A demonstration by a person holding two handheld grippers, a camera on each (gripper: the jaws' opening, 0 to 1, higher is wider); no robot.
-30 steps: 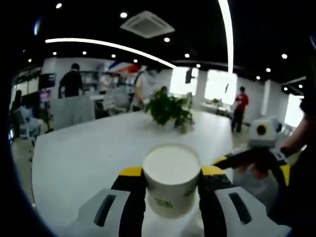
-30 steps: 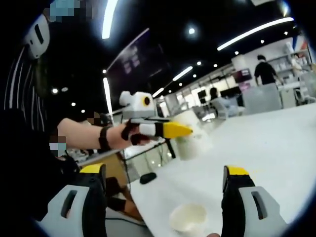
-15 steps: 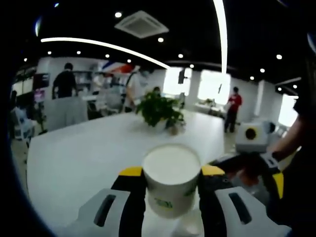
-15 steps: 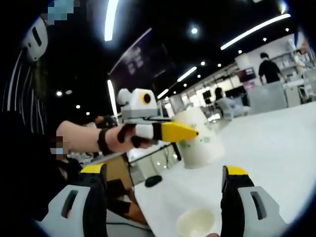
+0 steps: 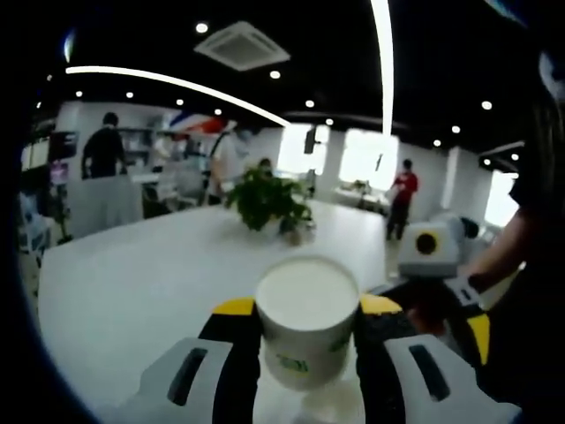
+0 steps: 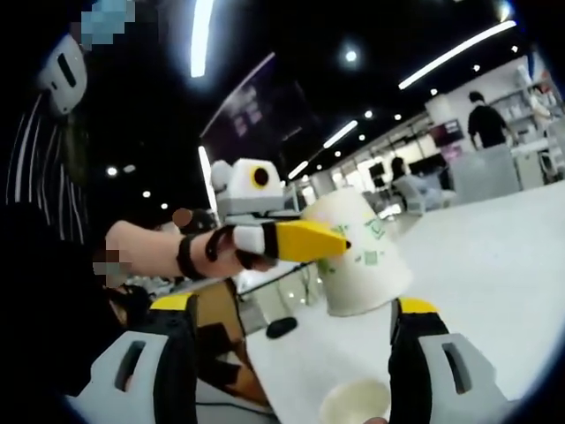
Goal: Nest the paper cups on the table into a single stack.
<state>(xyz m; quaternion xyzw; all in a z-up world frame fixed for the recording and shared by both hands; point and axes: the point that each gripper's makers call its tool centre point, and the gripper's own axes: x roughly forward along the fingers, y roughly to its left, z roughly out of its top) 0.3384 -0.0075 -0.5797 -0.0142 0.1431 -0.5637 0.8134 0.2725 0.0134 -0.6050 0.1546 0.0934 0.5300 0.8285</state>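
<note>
A white paper cup [image 5: 306, 320] with a small green print sits upright between the jaws of my left gripper [image 5: 306, 340], which is shut on it. In the right gripper view that same cup [image 6: 357, 256] hangs above the white table [image 6: 494, 265], held by the left gripper [image 6: 300, 240] coming in from the left. Below it a second paper cup [image 6: 355, 403] stands open-mouthed on the table between the jaws of my right gripper [image 6: 291, 353], which is open. In the left gripper view the right gripper [image 5: 437, 291] shows at the right, in a person's hand.
A potted green plant [image 5: 265, 201] stands on the far part of the table [image 5: 132, 283]. Several people stand in the bright office behind. In the right gripper view the table's edge runs down the left, with a brown box [image 6: 221, 336] below it.
The held cup has come closer to the right gripper and now hangs larger, more directly over the standing cup. The left view has swung, shifting plant and room leftward.
</note>
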